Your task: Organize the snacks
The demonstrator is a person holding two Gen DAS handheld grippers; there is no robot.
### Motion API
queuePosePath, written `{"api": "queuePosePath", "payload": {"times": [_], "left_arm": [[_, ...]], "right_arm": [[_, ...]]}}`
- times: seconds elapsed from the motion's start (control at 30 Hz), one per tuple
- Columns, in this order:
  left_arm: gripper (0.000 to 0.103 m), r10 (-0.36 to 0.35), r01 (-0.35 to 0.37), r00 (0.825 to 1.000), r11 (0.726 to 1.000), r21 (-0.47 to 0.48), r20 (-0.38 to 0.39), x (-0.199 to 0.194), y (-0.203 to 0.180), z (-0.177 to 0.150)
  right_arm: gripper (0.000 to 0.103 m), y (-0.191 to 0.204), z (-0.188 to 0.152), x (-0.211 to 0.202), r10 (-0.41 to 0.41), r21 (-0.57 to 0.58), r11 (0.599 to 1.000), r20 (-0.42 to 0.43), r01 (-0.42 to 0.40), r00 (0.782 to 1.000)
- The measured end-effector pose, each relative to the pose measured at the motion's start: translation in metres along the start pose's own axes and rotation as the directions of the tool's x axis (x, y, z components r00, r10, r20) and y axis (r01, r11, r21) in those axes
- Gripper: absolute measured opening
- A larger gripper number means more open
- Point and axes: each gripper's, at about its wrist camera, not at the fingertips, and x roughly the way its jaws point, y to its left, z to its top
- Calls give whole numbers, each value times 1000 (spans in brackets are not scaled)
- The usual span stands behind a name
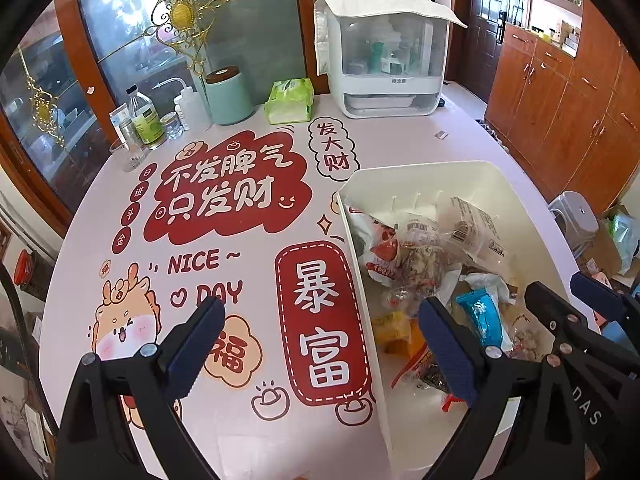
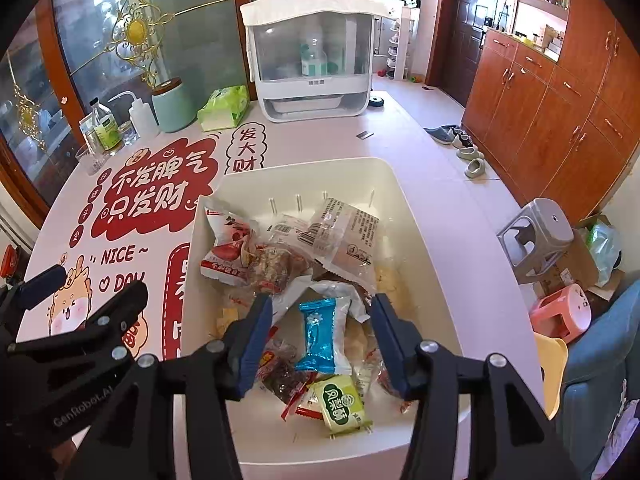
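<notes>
The white bin [image 2: 404,200] full of wrapped snacks sits at the table's [image 1: 248,432] right edge. The right hand-held gripper [image 2: 320,344] hangs inside it, jaws spread to either side of a blue-wrapped snack [image 2: 318,334] without pressing it. The left hand-held gripper [image 1: 320,344] is spread wide, straddling the bin's left wall, holding nothing.
</notes>
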Motion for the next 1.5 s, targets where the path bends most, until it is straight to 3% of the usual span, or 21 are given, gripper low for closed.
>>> {"api": "queuePosePath", "payload": {"times": [0.57,1.03,1.5], "left_arm": [[97,28,-28,1000,999,-15,-4,-29,13,-34],[97,70,-73,996,996,-53,-54,-65,69,-74],[97,105,-106,994,989,-107,-9,-96,127,-89]], "right_arm": [[56,9,-22,-18,8,-20,1000,13,-8,1000],[56,46,-48,-52,98,-29,995,7,-98,995],[59,99,-62,-85,119,-44,992,48,-117,992]]}}
